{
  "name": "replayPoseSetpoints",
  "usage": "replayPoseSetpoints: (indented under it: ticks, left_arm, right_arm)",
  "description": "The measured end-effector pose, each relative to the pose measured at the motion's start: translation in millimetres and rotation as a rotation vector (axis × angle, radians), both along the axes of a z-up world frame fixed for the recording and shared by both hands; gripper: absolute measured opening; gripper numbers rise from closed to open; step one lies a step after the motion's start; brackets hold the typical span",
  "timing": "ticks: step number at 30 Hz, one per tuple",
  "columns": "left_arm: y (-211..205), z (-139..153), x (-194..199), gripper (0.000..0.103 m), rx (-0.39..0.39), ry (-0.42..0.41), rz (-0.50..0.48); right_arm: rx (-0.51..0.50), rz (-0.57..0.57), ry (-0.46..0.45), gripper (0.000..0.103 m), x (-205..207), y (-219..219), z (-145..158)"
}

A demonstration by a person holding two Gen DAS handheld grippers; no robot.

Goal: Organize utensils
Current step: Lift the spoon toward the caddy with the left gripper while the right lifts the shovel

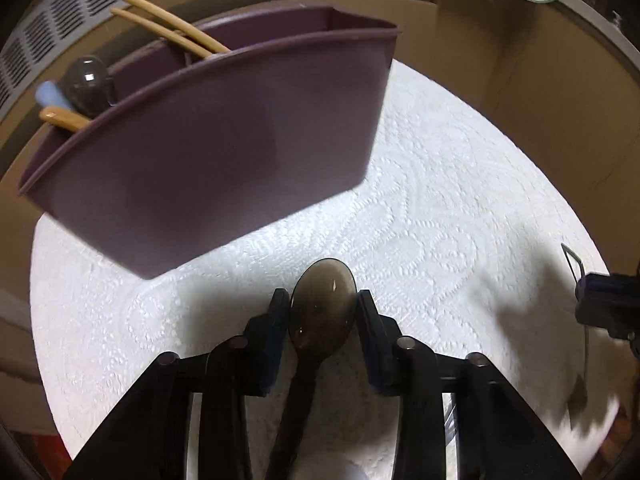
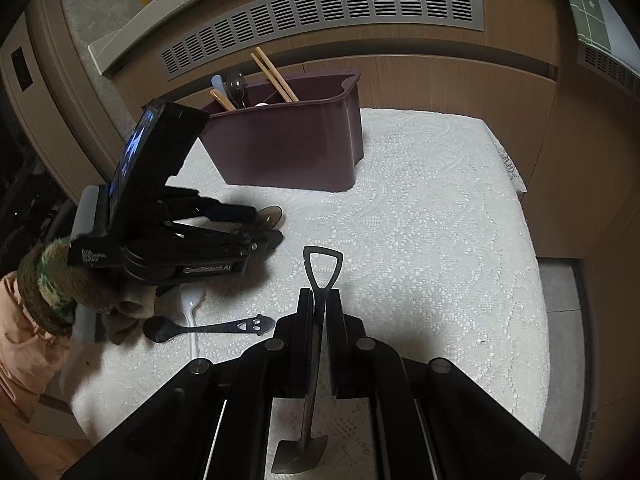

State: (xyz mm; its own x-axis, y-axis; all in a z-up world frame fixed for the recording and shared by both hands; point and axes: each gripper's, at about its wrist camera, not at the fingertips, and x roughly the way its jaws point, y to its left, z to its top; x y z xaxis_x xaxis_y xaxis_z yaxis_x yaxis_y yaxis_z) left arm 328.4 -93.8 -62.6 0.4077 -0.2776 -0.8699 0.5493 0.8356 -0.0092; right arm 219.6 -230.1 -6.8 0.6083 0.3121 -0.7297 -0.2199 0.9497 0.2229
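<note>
A dark purple utensil caddy (image 1: 208, 152) (image 2: 288, 148) stands at the back of the table. It holds wooden chopsticks (image 1: 168, 24), a smoky spoon, a pale blue handle and a wooden handle. My left gripper (image 1: 323, 296) (image 2: 272, 224) sits low over the cloth in front of the caddy, its pads against both sides of a smoky translucent spoon's bowl (image 1: 324, 312). That spoon's handle runs back between the fingers. My right gripper (image 2: 320, 296) (image 1: 608, 304) is shut on a dark metal shovel-shaped utensil (image 2: 322, 264), loop handle forward and blade (image 2: 298, 452) hanging below.
A white lace cloth (image 2: 440, 240) covers the table. A black spoon with a smiley handle (image 2: 208, 328) lies across a white plastic spoon (image 2: 191, 312) at the near left. A person's sleeve (image 2: 44, 288) is at the left edge. A wooden wall with a vent grille (image 2: 320, 12) stands behind.
</note>
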Motion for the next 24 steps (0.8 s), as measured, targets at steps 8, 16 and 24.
replayPoseSetpoints:
  ticks: [8,16,24]
  left_arm:
    - [53.2,68.5,-67.4,0.035,-0.233,-0.198,0.152]
    - [82.3,139.7,-95.5,0.035,-0.382,-0.365,0.201]
    - [90.6,173.2,-76.0,0.035,-0.434,-0.453,0.218]
  right_arm:
    - [0.041,0.003,-0.075,0.006,-11.7,-0.4,18.7]
    - [0.098,-0.01,-0.194,0.002,-21.4,1.0,62.0]
    - [-0.042,0.036,-0.245,0.003,8.4,11.4,111.0]
